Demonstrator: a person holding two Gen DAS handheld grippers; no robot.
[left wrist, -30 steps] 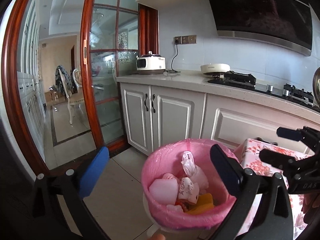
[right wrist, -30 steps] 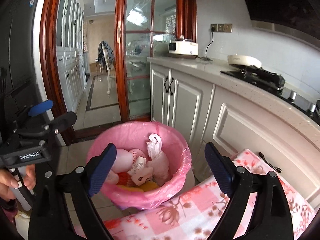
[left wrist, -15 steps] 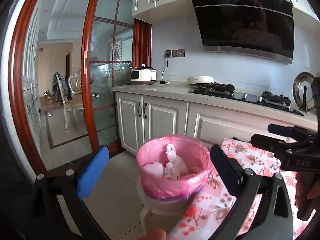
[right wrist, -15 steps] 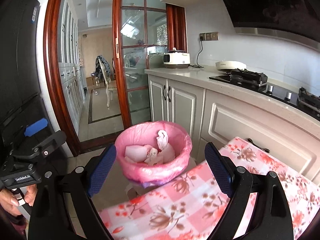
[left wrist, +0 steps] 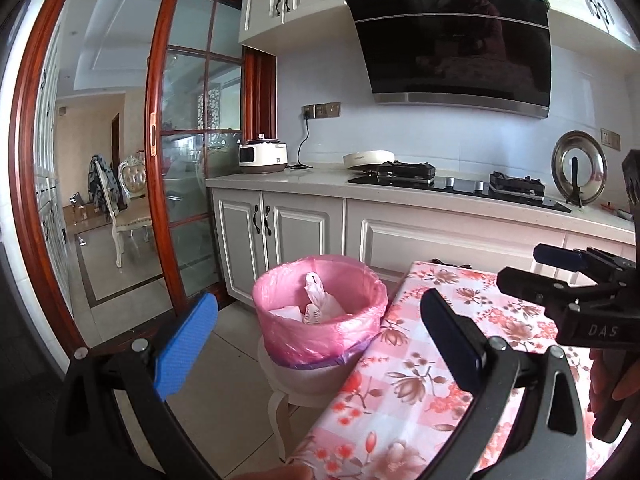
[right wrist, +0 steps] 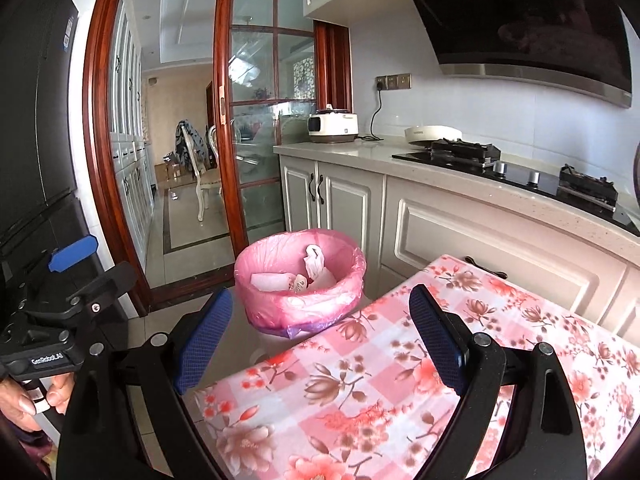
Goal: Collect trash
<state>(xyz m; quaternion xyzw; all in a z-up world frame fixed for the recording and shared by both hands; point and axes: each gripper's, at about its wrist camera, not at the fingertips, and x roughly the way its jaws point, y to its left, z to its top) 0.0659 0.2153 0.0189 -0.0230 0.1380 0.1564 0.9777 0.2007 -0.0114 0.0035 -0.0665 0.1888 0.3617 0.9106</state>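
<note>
Holding both tools empty with jaws spread wide, we face the pink-lined trash bin (left wrist: 320, 312) straight ahead, beyond the left corner of the floral table (right wrist: 420, 380). Our left gripper (left wrist: 316, 344) frames the bin between its fingers and seems the nearer one; our right gripper (right wrist: 320, 340) hangs over the tablecloth. Wrappers (right wrist: 316, 268) already sit inside; no loose trash shows on the cloth.

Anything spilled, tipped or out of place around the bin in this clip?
Nothing stands out. The pink-lined trash bin sits upright on a small white stool beside the floral tablecloth, with the trash inside it and none visible on the floor. The left gripper and the right gripper are open and empty.
</note>
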